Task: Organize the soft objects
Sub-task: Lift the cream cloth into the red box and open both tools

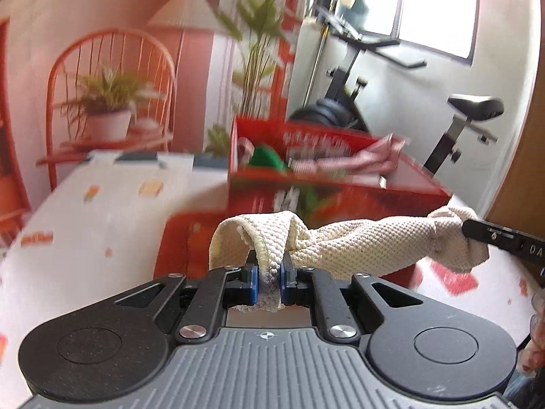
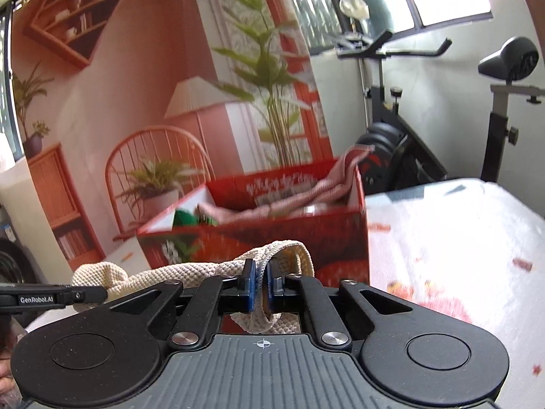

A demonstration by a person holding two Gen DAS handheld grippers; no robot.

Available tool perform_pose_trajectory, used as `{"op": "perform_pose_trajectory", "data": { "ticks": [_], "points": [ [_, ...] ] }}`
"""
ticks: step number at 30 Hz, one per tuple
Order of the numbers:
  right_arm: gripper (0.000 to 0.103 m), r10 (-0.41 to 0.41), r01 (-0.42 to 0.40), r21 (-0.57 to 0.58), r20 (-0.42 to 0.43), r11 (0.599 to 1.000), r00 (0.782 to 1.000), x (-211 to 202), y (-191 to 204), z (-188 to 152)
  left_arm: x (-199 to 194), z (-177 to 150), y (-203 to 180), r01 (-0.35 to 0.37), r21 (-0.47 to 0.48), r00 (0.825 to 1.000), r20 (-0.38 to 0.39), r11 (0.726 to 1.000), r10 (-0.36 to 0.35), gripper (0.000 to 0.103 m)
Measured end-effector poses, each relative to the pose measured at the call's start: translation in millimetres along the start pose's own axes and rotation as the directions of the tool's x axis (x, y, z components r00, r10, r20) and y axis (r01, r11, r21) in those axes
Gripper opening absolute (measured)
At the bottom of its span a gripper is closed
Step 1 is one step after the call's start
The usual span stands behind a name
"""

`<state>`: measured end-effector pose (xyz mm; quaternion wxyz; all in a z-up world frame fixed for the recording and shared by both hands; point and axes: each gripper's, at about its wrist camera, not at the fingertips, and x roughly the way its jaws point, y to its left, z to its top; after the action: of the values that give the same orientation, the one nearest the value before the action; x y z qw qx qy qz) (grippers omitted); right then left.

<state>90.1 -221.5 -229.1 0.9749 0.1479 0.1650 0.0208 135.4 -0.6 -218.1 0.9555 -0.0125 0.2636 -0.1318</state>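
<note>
A cream knitted cloth [image 1: 357,242] hangs stretched between both grippers above the table. My left gripper [image 1: 269,281] is shut on one end of it, the fabric pinched between the blue pads. My right gripper [image 2: 260,288] is shut on the other end of the cream cloth [image 2: 190,269]. In the left wrist view the other gripper's black finger [image 1: 500,238] clamps the cloth at the far right. In the right wrist view the other gripper's finger [image 2: 51,298] holds it at the far left. A red box [image 1: 340,187] stands just behind the cloth, holding a pink cloth [image 1: 361,160] and a green item [image 1: 265,158].
The table wears a white cloth with red patterns [image 2: 460,245]. The red box [image 2: 259,238] sits on it ahead of both grippers. An exercise bike [image 2: 408,150] stands behind the table at the right. A printed room backdrop [image 2: 153,102] covers the wall behind.
</note>
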Motion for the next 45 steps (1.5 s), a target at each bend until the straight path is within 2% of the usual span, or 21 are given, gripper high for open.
{"op": "perform_pose_trajectory", "data": {
  "ticks": [4,10,13,20,23,32,36,41,44,45],
  "points": [
    [0.006,-0.007,0.007,-0.006,0.046,1.000,0.999,-4,-4,24,-2,33,-4,0.021,0.010,0.998,0.053,1.000,-0.022,0.013],
    [0.006,-0.014,0.015,-0.010,0.100,1.000,0.995,10,-11,65,17,76,-18,0.015,0.036,0.997,0.071,0.999,-0.018,0.013],
    [0.006,-0.022,0.024,-0.016,0.106,1.000,0.994,24,-16,83,33,92,-24,0.007,0.062,0.998,0.062,0.998,-0.011,0.013],
    [0.006,-0.061,0.064,-0.040,0.083,0.997,0.995,74,-33,114,87,120,-30,0.012,0.103,1.000,-0.011,0.995,-0.011,0.013],
    [0.006,-0.089,0.093,-0.078,0.049,0.993,0.995,96,-36,117,113,126,-28,0.026,0.099,0.998,-0.057,0.995,-0.020,0.013],
    [0.006,-0.114,0.109,-0.150,-0.027,0.983,0.993,154,-34,114,172,131,-23,0.001,0.127,0.987,-0.160,0.992,0.019,0.013],
    [0.006,-0.126,0.112,-0.186,-0.067,0.976,0.990,173,-30,108,187,128,-26,0.029,0.149,0.982,-0.191,0.988,0.000,0.013],
    [0.008,-0.143,0.113,-0.219,-0.126,0.969,0.982,190,-25,99,196,121,-28,0.024,0.177,0.978,-0.206,0.984,0.013,0.014],
    [0.014,-0.152,0.117,-0.223,-0.149,0.968,0.977,191,-24,95,194,123,-25,0.033,0.167,0.980,-0.200,0.985,0.001,0.018],
    [0.016,-0.154,0.119,-0.220,-0.148,0.968,0.977,190,-24,94,193,124,-26,0.039,0.168,0.981,-0.196,0.985,-0.006,0.027]
  ]
}}
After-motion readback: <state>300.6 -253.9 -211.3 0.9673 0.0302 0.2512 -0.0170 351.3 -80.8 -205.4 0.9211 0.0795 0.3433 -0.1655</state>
